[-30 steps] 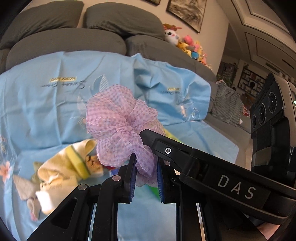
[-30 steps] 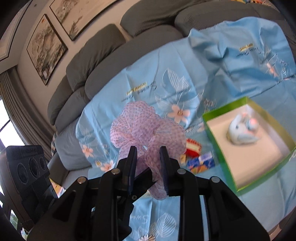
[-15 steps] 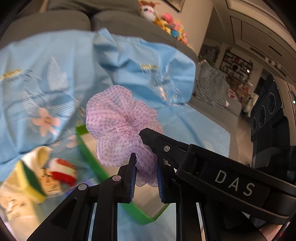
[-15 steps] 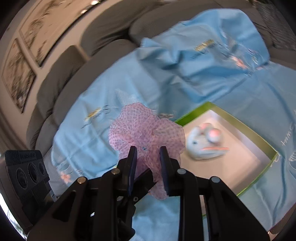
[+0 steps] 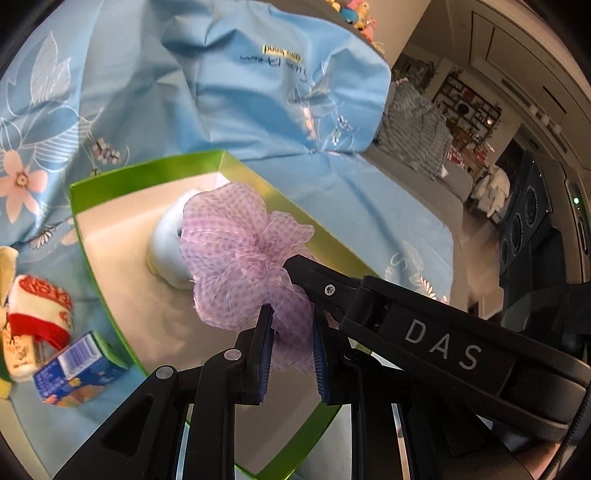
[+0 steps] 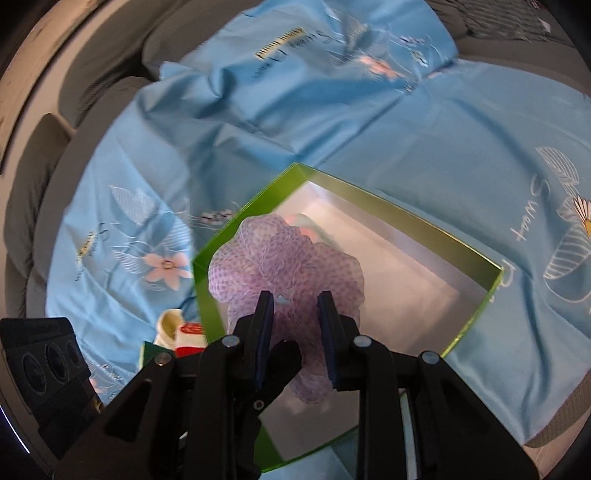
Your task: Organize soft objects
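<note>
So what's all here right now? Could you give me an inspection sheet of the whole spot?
Surface: light blue floral sheet over a grey sofa.
Job's things: purple mesh scrunchie held above green box; pale blue plush toy inside it.
Clutter: red-and-white plush, small blue carton beside the box.
Grippers: left gripper and right gripper both clamp the scrunchie.
Cables: nothing seen.
Surroundings: stuffed toys on sofa back, shelving beyond.

Grey sofa [image 6: 110, 48]; blue floral sheet [image 6: 424, 122], green box [image 6: 476, 306]
</note>
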